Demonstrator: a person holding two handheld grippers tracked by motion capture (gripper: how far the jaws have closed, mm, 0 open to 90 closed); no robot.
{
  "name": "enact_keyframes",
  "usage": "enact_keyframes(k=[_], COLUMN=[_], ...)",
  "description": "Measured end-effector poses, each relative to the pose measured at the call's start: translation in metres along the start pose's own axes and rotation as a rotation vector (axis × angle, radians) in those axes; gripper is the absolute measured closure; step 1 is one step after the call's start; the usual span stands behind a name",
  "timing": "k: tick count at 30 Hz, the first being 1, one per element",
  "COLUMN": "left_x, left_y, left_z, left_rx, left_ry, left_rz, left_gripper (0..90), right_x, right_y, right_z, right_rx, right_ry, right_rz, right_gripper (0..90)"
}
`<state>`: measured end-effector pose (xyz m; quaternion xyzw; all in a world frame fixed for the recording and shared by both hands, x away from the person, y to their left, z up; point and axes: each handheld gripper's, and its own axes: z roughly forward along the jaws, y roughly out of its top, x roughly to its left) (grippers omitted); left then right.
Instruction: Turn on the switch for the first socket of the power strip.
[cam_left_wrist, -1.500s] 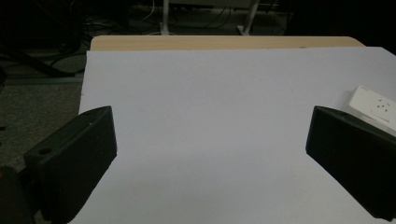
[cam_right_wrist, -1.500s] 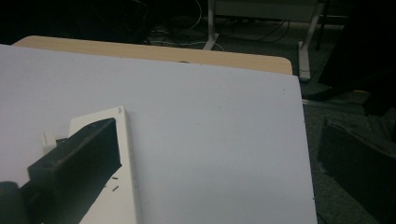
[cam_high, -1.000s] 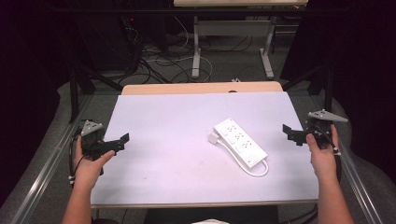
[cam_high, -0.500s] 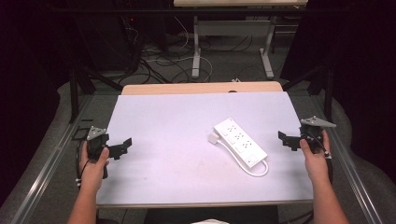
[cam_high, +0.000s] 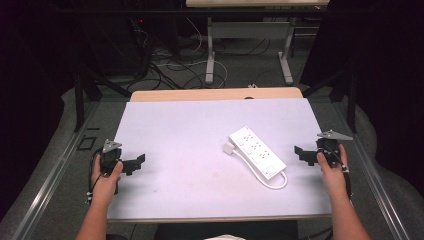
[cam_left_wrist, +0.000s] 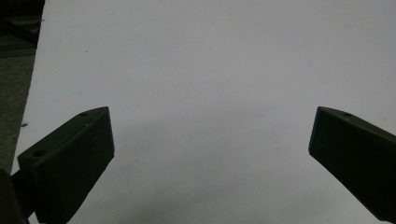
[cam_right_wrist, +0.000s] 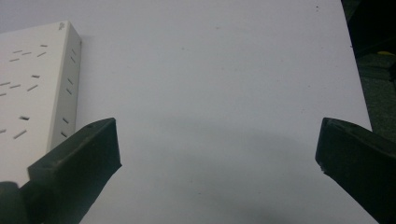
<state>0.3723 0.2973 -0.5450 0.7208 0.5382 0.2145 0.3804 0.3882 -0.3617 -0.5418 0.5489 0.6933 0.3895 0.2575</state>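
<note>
Currently both tongs, left tongs (cam_high: 134, 163) at 8 o'clock and right tongs (cam_high: 302, 154) at 3 o'clock, are spread and empty; a careless approach could shove the power strip (cam_high: 257, 154) across the surface (cam_high: 180, 130).

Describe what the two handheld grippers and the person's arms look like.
Both the left gripper and the right gripper are matte black, each with two blocky, flat-faced jaws and a grey three-cornered plate on top. A thin dark cable trails back from each along the wrist. The forearms are bare, with no sleeves in sight.
</note>
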Motion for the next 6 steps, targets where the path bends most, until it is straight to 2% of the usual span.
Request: enact_keyframes(k=[6], left_x=[0.0009], left_y=[-0.0009], left_z=[0.0022], left_rx=[-0.002], left_ry=[0.002], left_rz=[-0.003], left_gripper=[0.3], right_x=[0.0004], right_y=[-0.0014], right_z=[0.0034], right_rx=[0.015], right_ry=[-0.003], right_rz=[-0.009], right_gripper=[0.0])
